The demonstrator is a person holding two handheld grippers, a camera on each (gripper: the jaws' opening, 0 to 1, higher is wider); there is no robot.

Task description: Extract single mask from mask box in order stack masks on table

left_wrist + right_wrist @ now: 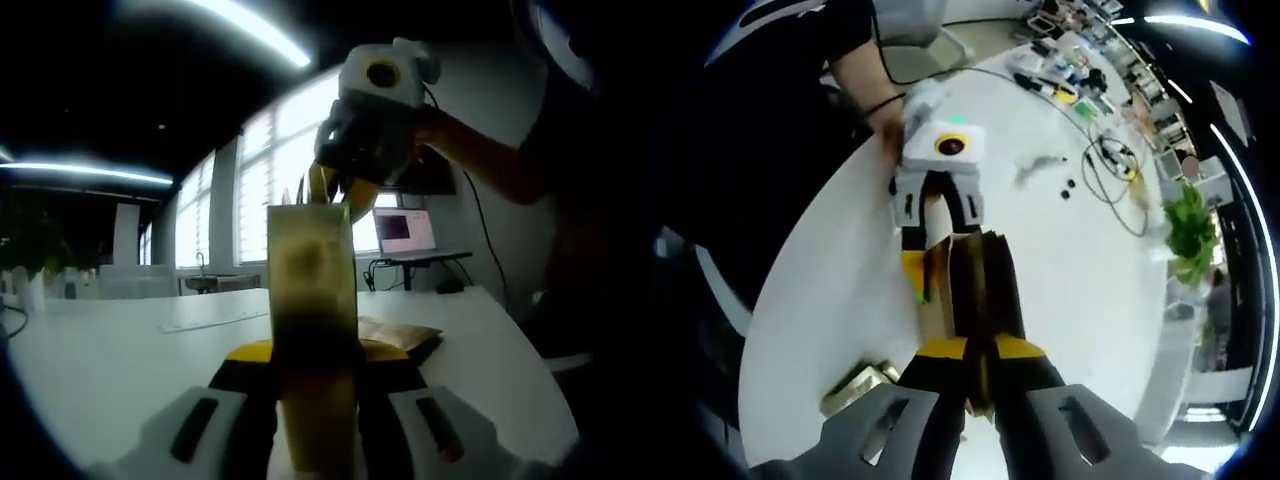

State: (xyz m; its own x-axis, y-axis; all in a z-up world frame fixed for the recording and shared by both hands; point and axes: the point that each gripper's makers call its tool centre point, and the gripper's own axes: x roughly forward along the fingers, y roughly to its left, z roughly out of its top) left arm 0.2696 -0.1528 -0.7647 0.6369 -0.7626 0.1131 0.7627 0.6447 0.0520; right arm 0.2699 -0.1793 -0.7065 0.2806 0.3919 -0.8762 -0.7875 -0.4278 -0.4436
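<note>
While the left claw (318,400) pinches the bottom end of one upright mask box (312,330), its two jaws sit closed against the box sides, raised above the white table (100,360). Right claw (335,190) comes in from above at the box's open top, two yellow tips at the rim; cannot tell from this view if it grips anything. One flat brownish packet (400,335) lies on the table just behind the box. One open laptop (405,232) sits at the far table edge.

Right gripper view: right claw (975,365) has both jaws nearly closed at the near end of the box (970,285), pinching something thin at the opening; a single mask cannot be made out. Left claw (937,222) holds the far end of the same box. One brownish packet (855,388) on the table (830,300) lower left. One green plant (1188,225) at the far side, loose cables (1110,170) near it.
</note>
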